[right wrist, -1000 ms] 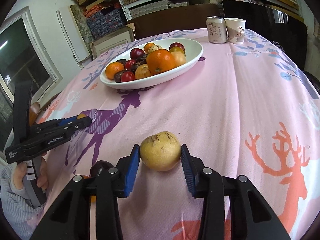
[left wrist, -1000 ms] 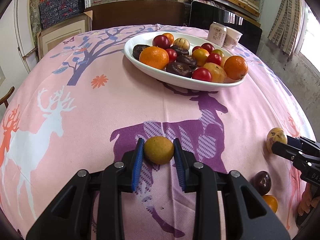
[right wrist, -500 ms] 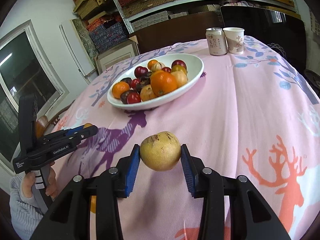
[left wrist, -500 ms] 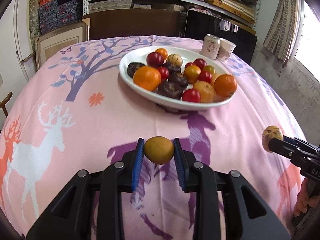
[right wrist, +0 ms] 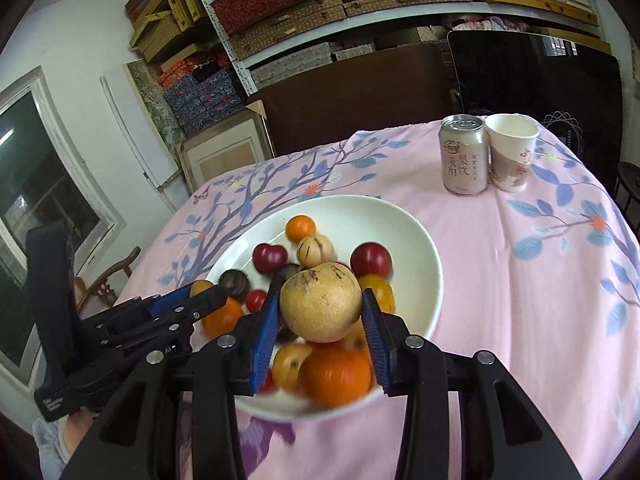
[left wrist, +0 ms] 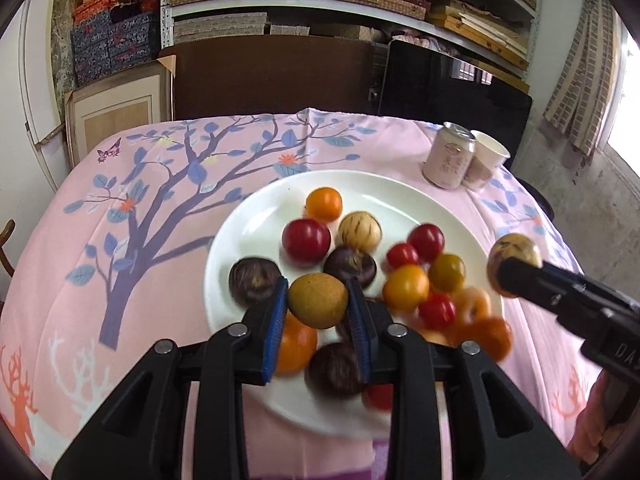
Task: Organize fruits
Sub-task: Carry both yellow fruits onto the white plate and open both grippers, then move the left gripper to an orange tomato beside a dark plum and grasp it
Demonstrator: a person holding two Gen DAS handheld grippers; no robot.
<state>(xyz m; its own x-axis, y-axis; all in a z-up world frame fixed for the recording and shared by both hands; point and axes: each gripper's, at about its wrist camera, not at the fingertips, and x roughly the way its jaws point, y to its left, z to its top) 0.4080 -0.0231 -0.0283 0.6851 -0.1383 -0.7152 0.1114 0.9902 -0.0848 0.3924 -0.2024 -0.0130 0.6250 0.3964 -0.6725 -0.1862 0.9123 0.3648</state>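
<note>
Left gripper [left wrist: 318, 312]: pinching a small brown-yellow fruit [left wrist: 318, 300] between blue pads, held above the near side of the plate.
Right gripper [right wrist: 320, 326]: clamped on a speckled yellow pear [right wrist: 320, 302], above the plate's near half.
Plate [right wrist: 416, 232]: white, on pink tablecloth [right wrist: 520, 280]; holds oranges, red and dark fruits.
Can [right wrist: 464, 154]: touching paper cup [right wrist: 512, 152], beyond plate.
</note>
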